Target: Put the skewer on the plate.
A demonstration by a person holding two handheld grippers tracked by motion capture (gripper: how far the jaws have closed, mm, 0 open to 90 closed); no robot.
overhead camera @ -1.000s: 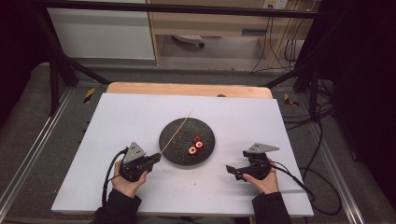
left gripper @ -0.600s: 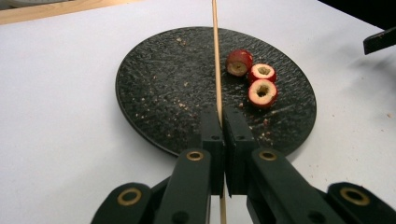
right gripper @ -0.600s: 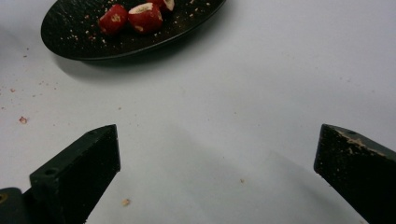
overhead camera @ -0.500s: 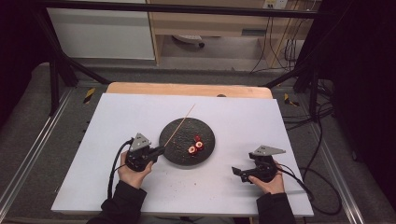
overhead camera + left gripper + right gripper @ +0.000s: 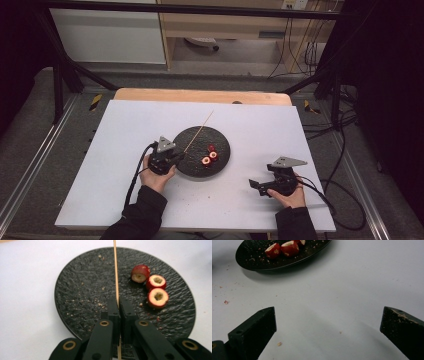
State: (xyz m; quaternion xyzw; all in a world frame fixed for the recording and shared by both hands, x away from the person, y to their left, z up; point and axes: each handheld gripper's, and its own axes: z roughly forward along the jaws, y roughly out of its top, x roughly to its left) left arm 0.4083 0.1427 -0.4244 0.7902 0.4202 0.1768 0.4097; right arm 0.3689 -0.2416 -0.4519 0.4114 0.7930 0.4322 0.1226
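Observation:
A round black plate point(image 5: 220, 145) point(image 5: 82, 292) point(image 5: 252, 260) lies in the middle of the white table and carries three red hollowed fruit pieces point(image 5: 209, 155) point(image 5: 157, 296) point(image 5: 289, 248). My left gripper point(image 5: 176, 156) point(image 5: 118, 301) sits at the plate's left rim, shut on a thin wooden skewer point(image 5: 200, 131) point(image 5: 115, 272) that runs across the plate toward the far side. At the front right, my right gripper point(image 5: 255, 184) point(image 5: 327, 325) rests over bare table with its jaws wide apart and nothing between them.
Crumbs are scattered on the plate and on the white table top point(image 5: 260, 125). A wooden edge point(image 5: 200, 95) borders the table's far side. Metal frame rails point(image 5: 60, 80) and cables point(image 5: 345, 150) run along both sides.
My left gripper has moved toward the plate with the skewer, whose far end now reaches further back. The right gripper has shifted slightly right.

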